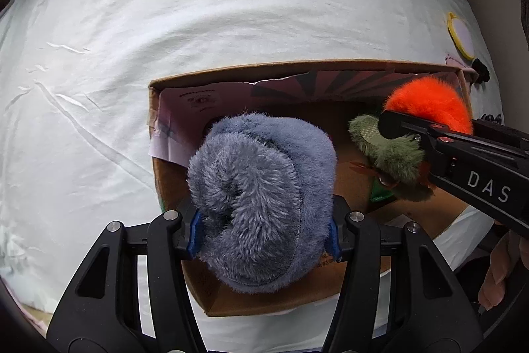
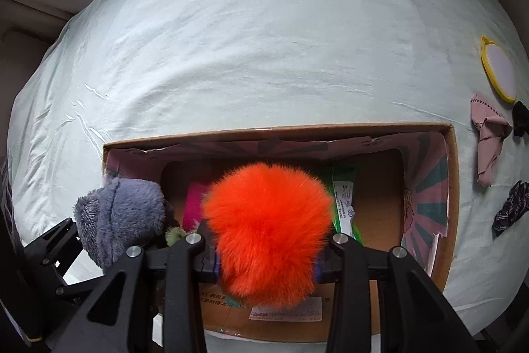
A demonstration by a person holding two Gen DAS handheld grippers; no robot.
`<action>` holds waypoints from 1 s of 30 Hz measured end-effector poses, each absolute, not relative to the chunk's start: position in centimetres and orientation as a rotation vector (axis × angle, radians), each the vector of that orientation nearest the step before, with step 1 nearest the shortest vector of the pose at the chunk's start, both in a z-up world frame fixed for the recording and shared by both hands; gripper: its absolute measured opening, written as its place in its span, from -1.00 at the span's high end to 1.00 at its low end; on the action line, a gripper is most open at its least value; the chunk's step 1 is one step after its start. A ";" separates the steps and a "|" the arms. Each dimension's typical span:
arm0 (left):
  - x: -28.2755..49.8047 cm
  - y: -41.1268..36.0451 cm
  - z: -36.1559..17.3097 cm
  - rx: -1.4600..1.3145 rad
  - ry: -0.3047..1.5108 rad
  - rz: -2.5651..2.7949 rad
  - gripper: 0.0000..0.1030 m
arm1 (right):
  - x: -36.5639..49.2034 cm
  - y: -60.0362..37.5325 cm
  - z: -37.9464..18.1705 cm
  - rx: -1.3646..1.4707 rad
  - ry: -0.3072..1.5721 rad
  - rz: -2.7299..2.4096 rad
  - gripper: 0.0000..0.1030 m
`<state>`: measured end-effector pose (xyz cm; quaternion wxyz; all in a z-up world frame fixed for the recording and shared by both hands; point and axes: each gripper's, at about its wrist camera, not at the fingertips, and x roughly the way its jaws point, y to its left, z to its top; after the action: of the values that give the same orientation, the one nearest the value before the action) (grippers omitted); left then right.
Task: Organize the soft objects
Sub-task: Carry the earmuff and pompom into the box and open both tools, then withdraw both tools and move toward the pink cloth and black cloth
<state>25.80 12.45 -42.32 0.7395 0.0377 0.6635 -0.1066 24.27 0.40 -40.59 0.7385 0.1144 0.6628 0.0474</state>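
A shaggy grey-blue plush roll (image 1: 258, 207) sits pinched in the left gripper (image 1: 264, 234) above an open cardboard box (image 1: 264, 70). Beside it, the right gripper (image 2: 266, 257) clamps a fluffy orange pom-pom (image 2: 267, 230) over the same box on the wrinkled pale sheet (image 2: 264, 38).

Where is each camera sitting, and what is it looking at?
Left wrist: on the left claw, looking down at its blue-grey plush above the cardboard box; a hand shows at the right.
Right wrist: on the right claw, looking down at its orange plush.
Shared: box, both plushes, the bed sheet.
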 end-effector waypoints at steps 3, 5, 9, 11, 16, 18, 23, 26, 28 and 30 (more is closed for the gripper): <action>26.0 12.0 -42.9 0.101 1.463 -0.241 -0.01 | 24.7 0.3 -41.4 0.244 1.476 0.114 0.33; 26.0 11.9 -43.1 0.120 1.466 -0.244 -0.07 | 25.0 -0.1 -41.9 0.278 1.495 0.122 0.32; 25.8 11.5 -41.9 0.119 1.427 -0.252 -1.00 | 25.7 -0.6 -42.6 0.274 1.521 0.102 -0.20; 25.6 11.4 -41.2 0.122 1.410 -0.236 -1.00 | 25.7 -0.7 -42.7 0.266 1.520 0.101 -0.82; 24.6 10.8 -40.5 0.174 1.403 -0.255 -1.00 | 25.0 -1.2 -42.0 0.272 1.495 0.103 -0.99; 24.3 10.7 -40.1 0.181 1.397 -0.263 -1.00 | 24.7 -1.3 -41.7 0.285 1.486 0.101 -0.99; 23.5 11.0 -38.4 0.186 1.366 -0.260 -1.00 | 23.9 -1.1 -39.9 0.271 1.442 0.098 -0.99; 22.9 11.5 -36.7 0.179 1.337 -0.257 -1.00 | 23.2 -0.8 -38.1 0.263 1.407 0.111 -0.99; 22.3 11.9 -35.5 0.182 1.313 -0.255 -1.00 | 22.4 -0.7 -36.7 0.257 1.373 0.117 -0.99; 21.6 12.3 -34.2 0.189 1.287 -0.250 -1.00 | 21.7 -0.6 -35.4 0.252 1.342 0.120 -0.99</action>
<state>21.60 12.32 -34.25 0.7886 0.0876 0.5975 -0.1163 21.73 -0.65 -35.42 0.7742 0.1165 0.6197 0.0553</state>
